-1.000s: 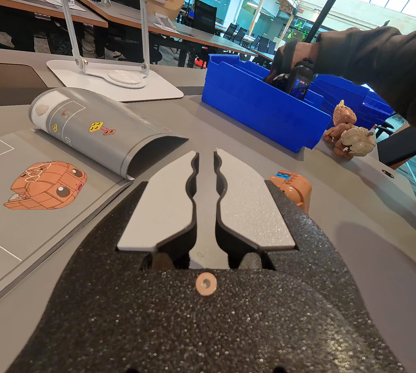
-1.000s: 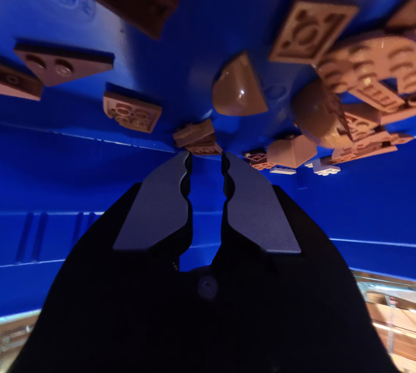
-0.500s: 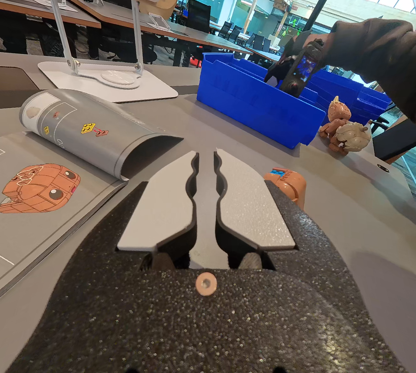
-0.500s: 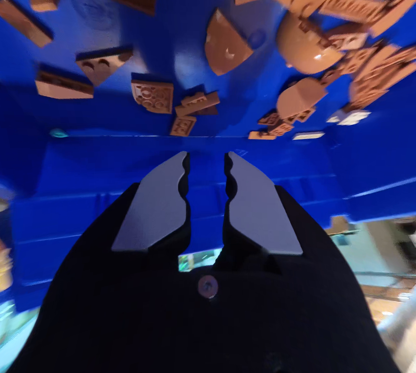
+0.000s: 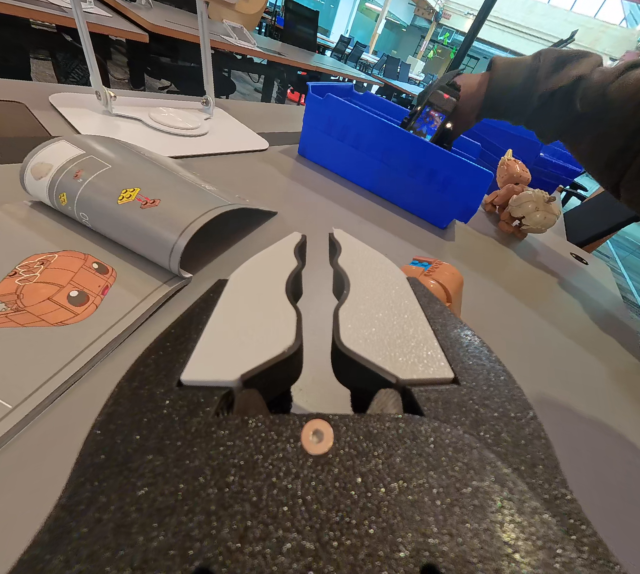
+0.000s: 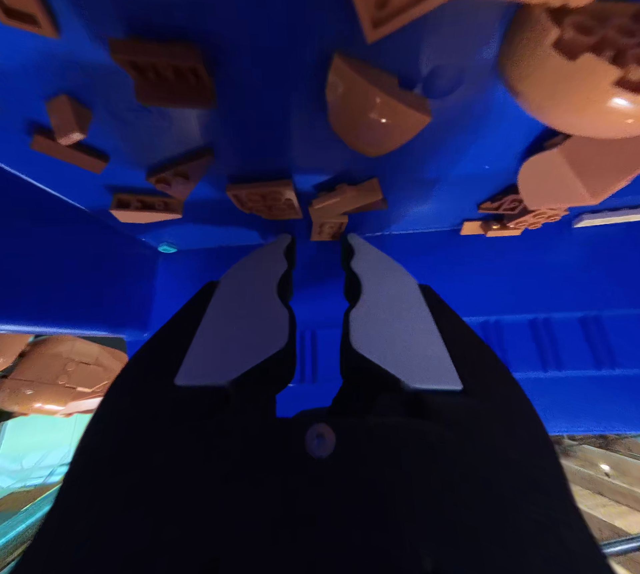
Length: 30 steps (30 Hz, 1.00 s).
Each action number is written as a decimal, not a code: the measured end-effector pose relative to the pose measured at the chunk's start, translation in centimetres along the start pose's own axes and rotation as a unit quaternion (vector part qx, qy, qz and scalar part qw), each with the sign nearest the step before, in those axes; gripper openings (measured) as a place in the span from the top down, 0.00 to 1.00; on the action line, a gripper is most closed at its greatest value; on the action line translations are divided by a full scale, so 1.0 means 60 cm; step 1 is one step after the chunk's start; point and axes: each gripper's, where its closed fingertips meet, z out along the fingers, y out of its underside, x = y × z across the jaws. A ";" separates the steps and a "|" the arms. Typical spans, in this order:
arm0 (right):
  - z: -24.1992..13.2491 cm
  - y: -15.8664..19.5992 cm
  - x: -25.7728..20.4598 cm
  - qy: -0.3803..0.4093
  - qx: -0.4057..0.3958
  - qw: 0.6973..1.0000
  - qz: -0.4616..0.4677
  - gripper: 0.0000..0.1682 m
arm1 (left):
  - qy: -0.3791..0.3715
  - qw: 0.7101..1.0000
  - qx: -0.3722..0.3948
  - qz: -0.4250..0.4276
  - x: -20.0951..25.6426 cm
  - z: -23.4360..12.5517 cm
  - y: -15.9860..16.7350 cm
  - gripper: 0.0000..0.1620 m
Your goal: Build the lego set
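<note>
My left gripper (image 5: 317,238) hovers low over the grey table (image 5: 519,332), jaws a narrow gap apart and empty. A partly built orange-brown lego head (image 5: 438,280) sits just right of its right finger. My right gripper (image 6: 318,238) is open and empty inside the blue bin (image 6: 259,20), tips just short of a small tan piece (image 6: 327,228). Several tan and brown pieces lie on the bin floor, among them a quarter dome (image 6: 370,110) and a flat plate (image 6: 265,202). The left wrist view shows the right gripper (image 5: 429,122) dipped into the bin (image 5: 381,162).
An open instruction booklet (image 5: 104,211) lies at the left with a curled page. A white stand (image 5: 156,121) is behind it. Two built figures (image 5: 519,197) stand right of the bin. A person's sleeve (image 5: 571,107) reaches in from the right. More blue bins (image 5: 554,155) sit behind.
The right gripper rose toward the bin rim, then went back down close to the small tan pieces, and its jaws opened wider. The left gripper stayed almost still, jaws unchanged.
</note>
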 end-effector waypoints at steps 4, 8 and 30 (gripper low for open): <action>0.002 0.004 0.000 0.018 -0.014 1.000 0.010 0.89 | 0.005 1.000 -0.001 -0.001 0.004 0.000 0.001 0.93; -0.008 0.002 0.001 0.035 0.023 0.998 0.042 0.90 | 0.009 1.000 0.002 -0.003 0.009 -0.001 0.001 0.93; -0.655 -0.365 -0.066 0.505 0.706 0.463 0.181 0.91 | 0.265 0.940 0.104 -0.191 0.122 -0.036 -0.076 0.70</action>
